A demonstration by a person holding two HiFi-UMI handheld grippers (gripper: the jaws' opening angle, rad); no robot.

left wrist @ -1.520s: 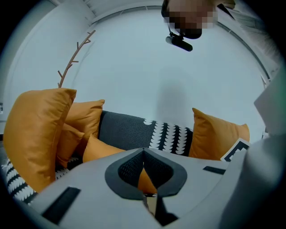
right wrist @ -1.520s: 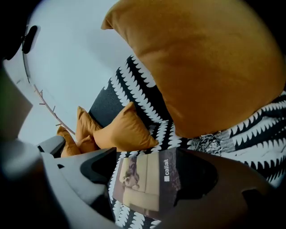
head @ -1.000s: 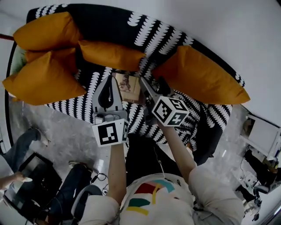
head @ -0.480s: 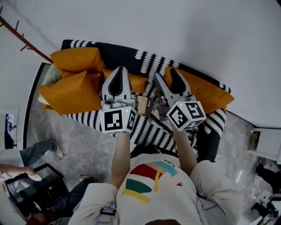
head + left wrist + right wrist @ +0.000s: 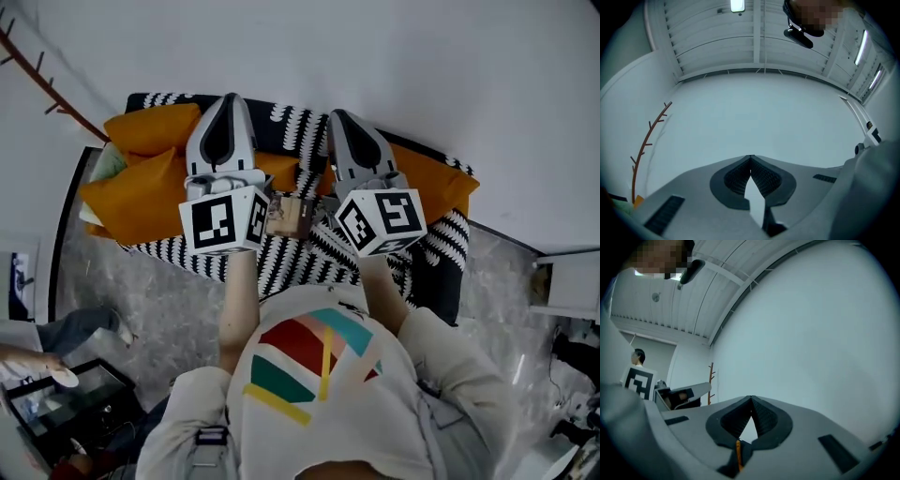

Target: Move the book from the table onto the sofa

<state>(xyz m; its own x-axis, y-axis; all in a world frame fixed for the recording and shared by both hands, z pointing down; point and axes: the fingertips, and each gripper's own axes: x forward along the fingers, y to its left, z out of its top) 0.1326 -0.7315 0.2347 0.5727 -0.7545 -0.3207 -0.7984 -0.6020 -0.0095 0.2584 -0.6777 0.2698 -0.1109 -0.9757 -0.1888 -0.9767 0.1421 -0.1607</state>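
Two claws, both empty: our left gripper [image 5: 228, 101] and right gripper [image 5: 339, 120] hang high over the sofa [image 5: 302, 265], jaws pressed together on nothing. We see the book [image 5: 286, 217] lying flat on the seat, midway along its front edge, clear of the orange cushions [image 5: 141, 197]. We judge it stiff and light, best pinched along one edge where the soft seat gives.

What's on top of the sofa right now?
The book lies on the patterned sofa seat, with orange cushions along the back. The left gripper and right gripper, both shut and empty, hide the book's edges and part of the middle cushions.
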